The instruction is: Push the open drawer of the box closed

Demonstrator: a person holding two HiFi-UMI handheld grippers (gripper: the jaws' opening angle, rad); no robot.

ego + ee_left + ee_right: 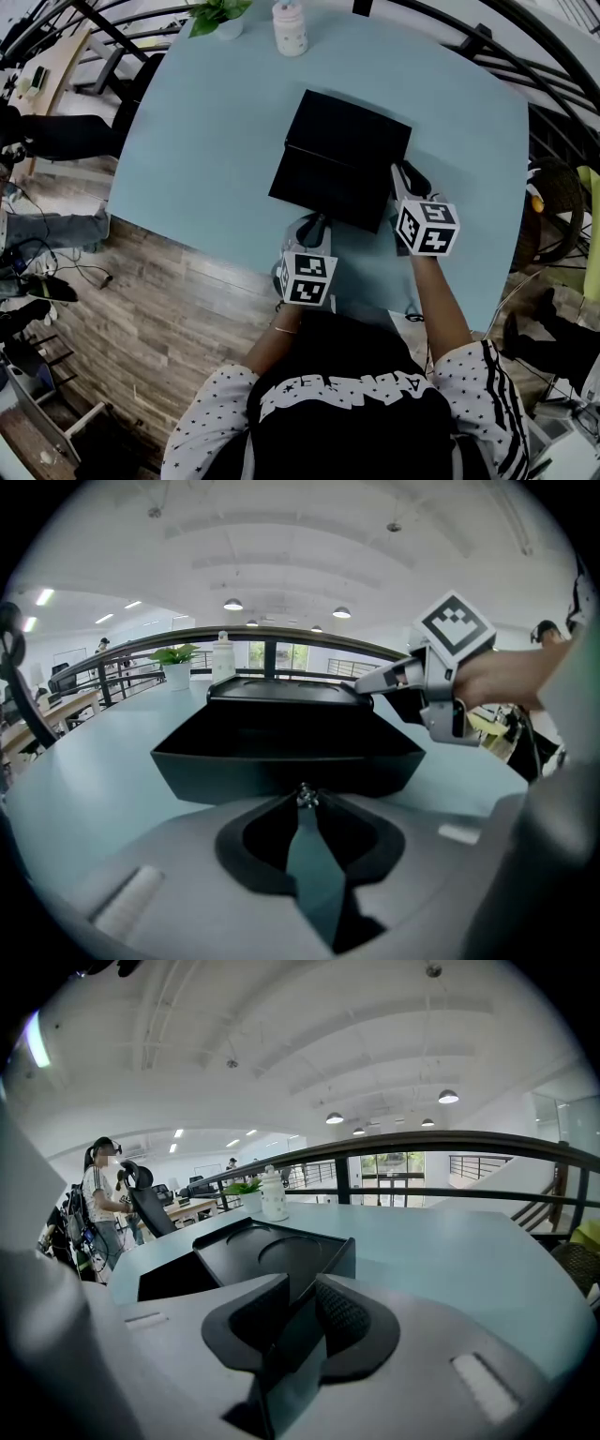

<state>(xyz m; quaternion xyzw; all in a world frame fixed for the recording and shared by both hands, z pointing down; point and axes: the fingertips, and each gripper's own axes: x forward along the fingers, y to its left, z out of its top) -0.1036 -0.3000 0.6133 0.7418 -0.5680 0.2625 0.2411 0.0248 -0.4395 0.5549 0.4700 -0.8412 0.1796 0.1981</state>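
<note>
I am monitoring an operator wearing a black top (pixel 356 433) with white, black-dotted sleeves (pixel 211 412), the right one black-striped. The grey left gripper (pixel 316 225) and right gripper (pixel 403 174) are each carrying a white cube (pixel 307 277) with black square markers.

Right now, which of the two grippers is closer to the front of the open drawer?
Left. The left gripper sits straight before the front of the drawer, jaws shut, tips almost on it. The right gripper is off at the right corner of the box.
</note>
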